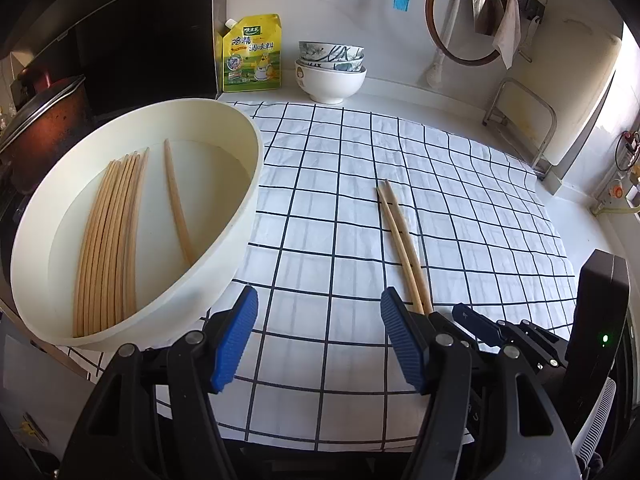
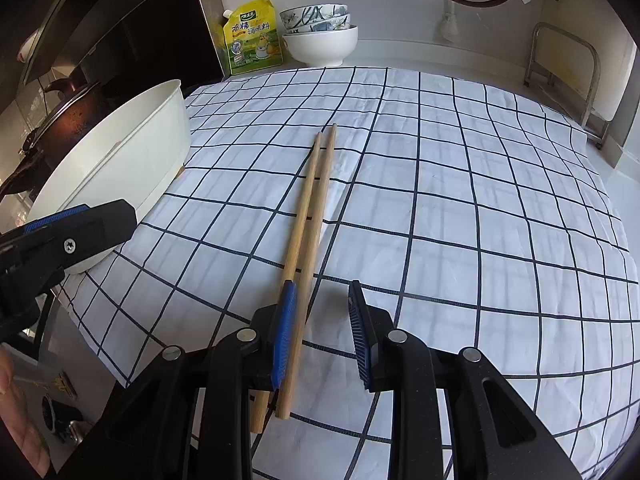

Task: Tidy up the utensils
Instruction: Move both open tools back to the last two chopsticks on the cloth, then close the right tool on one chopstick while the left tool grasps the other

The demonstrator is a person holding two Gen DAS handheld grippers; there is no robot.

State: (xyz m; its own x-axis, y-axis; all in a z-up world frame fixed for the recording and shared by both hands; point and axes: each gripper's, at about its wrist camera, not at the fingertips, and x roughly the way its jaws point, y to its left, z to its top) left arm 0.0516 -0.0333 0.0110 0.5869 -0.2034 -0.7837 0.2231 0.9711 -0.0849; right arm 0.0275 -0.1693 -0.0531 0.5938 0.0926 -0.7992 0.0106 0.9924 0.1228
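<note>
A pair of wooden chopsticks lies on the checked cloth; it also shows in the left wrist view. My right gripper is open, low over the cloth, with one chopstick between its blue pads and the other under the left pad. A large cream bowl at the left holds several more chopsticks, one lying apart. My left gripper is open and empty, just right of the bowl; it shows at the left edge of the right wrist view.
A stack of bowls and a yellow seasoning pouch stand at the back wall. A dark pot with lid sits left of the cream bowl. A metal rack and hanging tools are at the back right.
</note>
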